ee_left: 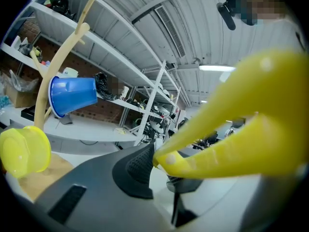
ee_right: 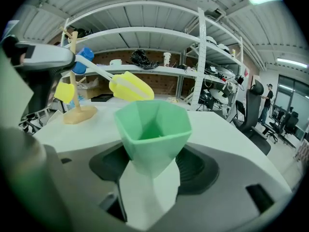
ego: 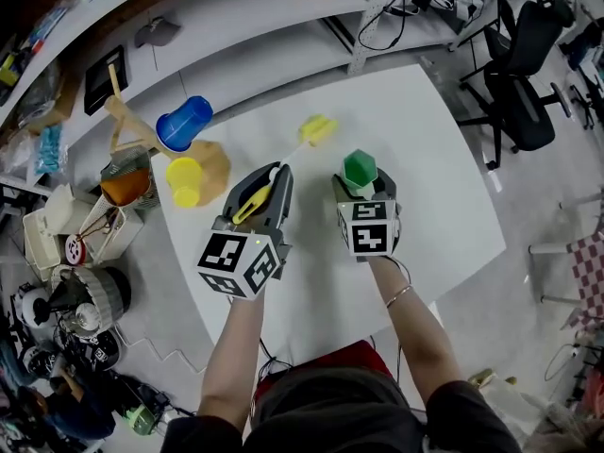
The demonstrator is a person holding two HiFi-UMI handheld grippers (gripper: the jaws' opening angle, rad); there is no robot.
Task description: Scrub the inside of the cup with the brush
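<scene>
My right gripper (ego: 362, 189) is shut on a green-and-white faceted cup (ego: 360, 170), whose open mouth (ee_right: 152, 121) faces away from the camera in the right gripper view. My left gripper (ego: 267, 185) is shut on the yellow handle (ee_left: 227, 139) of a brush (ego: 254, 201). A white neck leads to the yellow brush head (ego: 318, 128), which hangs over the table up and left of the cup, apart from it. In the right gripper view the brush head (ee_right: 131, 86) floats above and left of the cup's rim.
A wooden cup stand (ego: 129, 125) at the white table's (ego: 444, 177) left edge carries a blue cup (ego: 183, 122) and a yellow cup (ego: 185, 181). Clutter and an orange jar (ego: 126, 186) lie left of the table. An office chair (ego: 524, 59) stands at the far right.
</scene>
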